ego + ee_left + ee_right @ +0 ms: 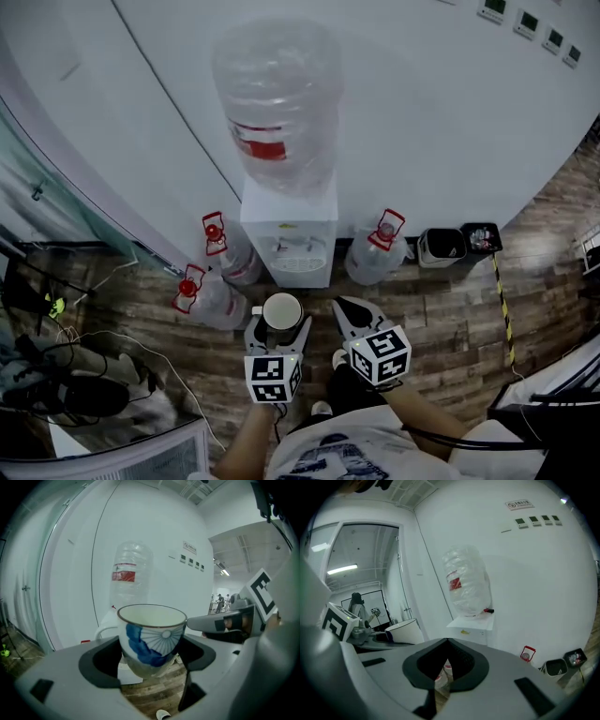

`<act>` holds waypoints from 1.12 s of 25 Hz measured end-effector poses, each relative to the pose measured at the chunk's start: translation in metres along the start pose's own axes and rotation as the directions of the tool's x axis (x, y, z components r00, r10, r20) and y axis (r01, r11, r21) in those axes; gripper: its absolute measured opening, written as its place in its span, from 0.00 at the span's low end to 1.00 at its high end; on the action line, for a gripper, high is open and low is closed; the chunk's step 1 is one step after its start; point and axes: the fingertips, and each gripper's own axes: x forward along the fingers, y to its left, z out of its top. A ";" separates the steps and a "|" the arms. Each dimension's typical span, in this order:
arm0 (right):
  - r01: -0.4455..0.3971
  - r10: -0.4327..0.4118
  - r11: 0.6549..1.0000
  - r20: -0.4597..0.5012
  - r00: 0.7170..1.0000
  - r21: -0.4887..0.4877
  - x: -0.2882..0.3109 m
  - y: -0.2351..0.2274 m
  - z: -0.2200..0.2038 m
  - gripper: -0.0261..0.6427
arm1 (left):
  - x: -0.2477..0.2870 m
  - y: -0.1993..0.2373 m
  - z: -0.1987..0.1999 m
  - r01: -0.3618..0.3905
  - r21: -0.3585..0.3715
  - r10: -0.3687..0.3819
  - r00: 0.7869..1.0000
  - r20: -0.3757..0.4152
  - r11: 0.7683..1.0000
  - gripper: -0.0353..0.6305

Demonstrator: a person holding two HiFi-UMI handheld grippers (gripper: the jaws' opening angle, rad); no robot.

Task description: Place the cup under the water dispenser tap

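A white cup [151,637] with a blue fan pattern and a brown rim stands upright between the jaws of my left gripper [279,330], which is shut on it. Seen from the head, the cup [281,310] hangs in front of the white water dispenser [290,234], below its taps [293,246], a little short of the cabinet. A big clear bottle [279,103] with a red label tops the dispenser. My right gripper [349,316] is beside the left one, shut, with nothing between its jaws. The cup [404,630] also shows at the left of the right gripper view.
Spare water bottles with red caps stand on the wooden floor: two to the dispenser's left [217,272] and one to its right [378,251]. Two small bins [459,244] sit by the wall further right. Cables and dark gear [66,375] lie at the left.
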 end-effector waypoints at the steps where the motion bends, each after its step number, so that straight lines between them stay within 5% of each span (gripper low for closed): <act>1: -0.002 0.002 1.000 -0.004 1.000 0.002 0.008 -0.006 -0.004 0.07 | 0.010 0.002 -0.002 0.001 0.001 -0.001 1.000 -0.002 1.000 0.68; 28: 0.067 -0.066 0.996 -0.020 0.998 0.065 0.191 -0.170 -0.182 0.07 | 0.259 0.063 -0.188 -0.005 0.004 0.006 0.998 -0.064 1.000 0.68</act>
